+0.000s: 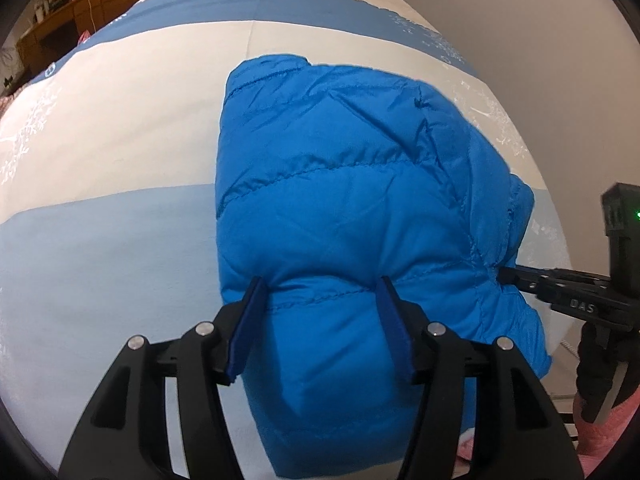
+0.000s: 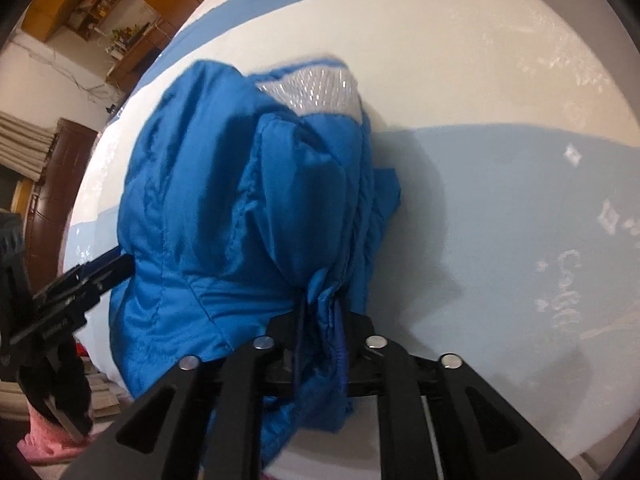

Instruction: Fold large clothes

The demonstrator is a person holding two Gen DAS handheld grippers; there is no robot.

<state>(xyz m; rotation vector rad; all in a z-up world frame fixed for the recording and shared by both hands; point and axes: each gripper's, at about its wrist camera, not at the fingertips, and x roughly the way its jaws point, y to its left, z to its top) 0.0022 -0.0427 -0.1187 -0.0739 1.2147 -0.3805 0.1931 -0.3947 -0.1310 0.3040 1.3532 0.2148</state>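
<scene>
A bright blue quilted puffer jacket (image 1: 344, 208) lies bunched on a bed with a blue and cream striped cover (image 1: 120, 128). My left gripper (image 1: 320, 292) is open, its blue-padded fingers (image 1: 250, 320) straddling a puffy fold at the jacket's near edge. My right gripper (image 2: 318, 312) is shut on a gathered bunch of the jacket (image 2: 248, 208), fabric hanging between its fingers. The right gripper also shows in the left wrist view (image 1: 508, 276), pinching the jacket's right edge. A white knitted lining (image 2: 316, 94) shows at the jacket's far end.
A plain wall (image 1: 520, 20) runs along the bed's right side. Wooden furniture and shelves (image 2: 100, 4) stand beyond the bed's far left. A pink cloth (image 2: 44, 440) lies low near the bed's edge. The bed cover (image 2: 500, 200) stretches bare to the right.
</scene>
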